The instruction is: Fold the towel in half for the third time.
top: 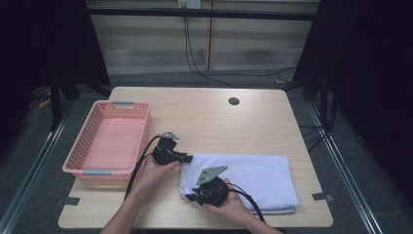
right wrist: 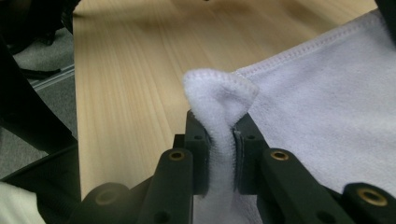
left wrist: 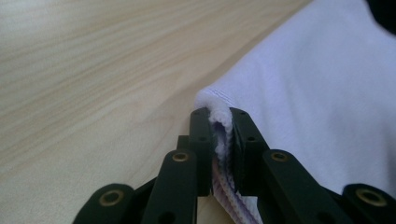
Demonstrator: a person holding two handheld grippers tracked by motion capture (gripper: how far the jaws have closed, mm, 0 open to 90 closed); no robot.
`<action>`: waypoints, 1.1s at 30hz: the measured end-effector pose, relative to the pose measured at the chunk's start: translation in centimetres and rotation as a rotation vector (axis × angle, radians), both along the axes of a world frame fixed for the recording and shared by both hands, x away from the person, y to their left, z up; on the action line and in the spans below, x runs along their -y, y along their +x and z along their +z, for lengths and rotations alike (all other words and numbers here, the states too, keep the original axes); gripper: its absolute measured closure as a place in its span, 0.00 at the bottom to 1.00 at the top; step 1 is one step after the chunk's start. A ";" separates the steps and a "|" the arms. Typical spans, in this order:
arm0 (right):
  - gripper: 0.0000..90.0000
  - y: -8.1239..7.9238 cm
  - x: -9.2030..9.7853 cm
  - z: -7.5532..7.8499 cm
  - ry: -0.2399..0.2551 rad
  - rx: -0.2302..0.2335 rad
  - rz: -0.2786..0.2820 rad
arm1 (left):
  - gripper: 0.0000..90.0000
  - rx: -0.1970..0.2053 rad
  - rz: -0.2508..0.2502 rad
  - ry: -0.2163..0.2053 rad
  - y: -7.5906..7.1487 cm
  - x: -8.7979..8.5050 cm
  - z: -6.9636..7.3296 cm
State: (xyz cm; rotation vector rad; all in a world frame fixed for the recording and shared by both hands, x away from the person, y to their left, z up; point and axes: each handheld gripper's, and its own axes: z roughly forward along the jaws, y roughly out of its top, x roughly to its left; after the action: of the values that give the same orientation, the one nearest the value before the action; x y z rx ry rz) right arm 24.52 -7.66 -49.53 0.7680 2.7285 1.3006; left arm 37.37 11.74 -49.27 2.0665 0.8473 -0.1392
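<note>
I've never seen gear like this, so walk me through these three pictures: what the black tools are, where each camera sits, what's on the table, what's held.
A person works at a wooden table with a hand-held two-jaw clamp in each hand. The wide picture comes from a camera overhead. The two close-ups come from cameras riding on each clamp, looking along its black jaws. On the table lie a folded white towel and an empty pink basket. The left gripper is shut on one towel corner. The right gripper pinches the towel's edge at another corner.

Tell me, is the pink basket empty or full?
Empty: the high view shows the basket with a bare pink floor and nothing inside.
</note>
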 end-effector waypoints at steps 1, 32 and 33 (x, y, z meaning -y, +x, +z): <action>0.89 0.0 0.1 0.2 0.004 -0.004 -0.005 | 0.90 0.006 0.001 0.005 0.0 0.0 0.2; 0.89 2.7 -0.6 12.1 0.316 0.139 -0.021 | 0.91 0.141 0.143 -0.114 0.9 -2.5 13.2; 0.89 2.6 -0.9 12.6 0.319 0.153 -0.014 | 0.91 0.154 0.144 -0.112 0.9 -2.9 13.8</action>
State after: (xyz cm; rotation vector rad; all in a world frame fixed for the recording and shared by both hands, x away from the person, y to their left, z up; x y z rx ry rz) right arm 27.11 -6.73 -36.91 0.6688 2.4259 1.7380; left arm 38.25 14.59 -35.50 1.8781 0.8697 0.0500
